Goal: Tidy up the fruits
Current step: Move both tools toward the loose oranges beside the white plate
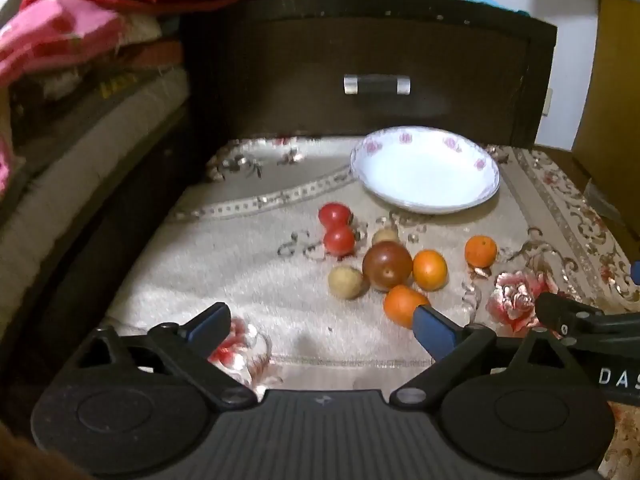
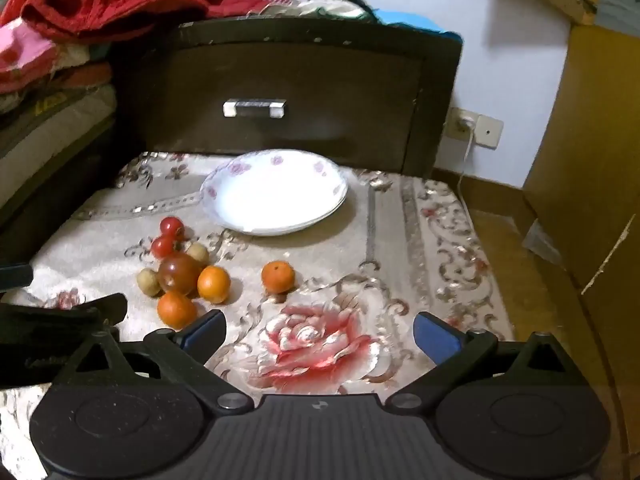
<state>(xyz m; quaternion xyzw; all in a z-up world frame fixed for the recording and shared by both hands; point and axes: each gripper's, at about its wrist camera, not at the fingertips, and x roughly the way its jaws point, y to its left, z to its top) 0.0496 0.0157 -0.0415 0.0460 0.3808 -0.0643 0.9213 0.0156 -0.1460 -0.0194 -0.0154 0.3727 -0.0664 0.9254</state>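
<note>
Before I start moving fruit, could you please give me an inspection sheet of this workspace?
Surface: floral cloth, flat.
Job's things: white plate empty; three oranges, one apart from the rest; two red tomatoes; dark round fruit; two small tan fruits.
Clutter: nothing seen on the cloth.
Grippers: left gripper and right gripper open, holding nothing.
Cables: white cord at wall socket.
Surroundings: dark drawer, piled fabrics behind.

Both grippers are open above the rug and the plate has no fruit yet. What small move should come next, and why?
Probably bring the right gripper forward and down over the lone orange. It lies apart from the cluster, so open jaws can close around it without pushing other fruit. The plate just beyond is still bare, and the left gripper holds nothing.
</note>
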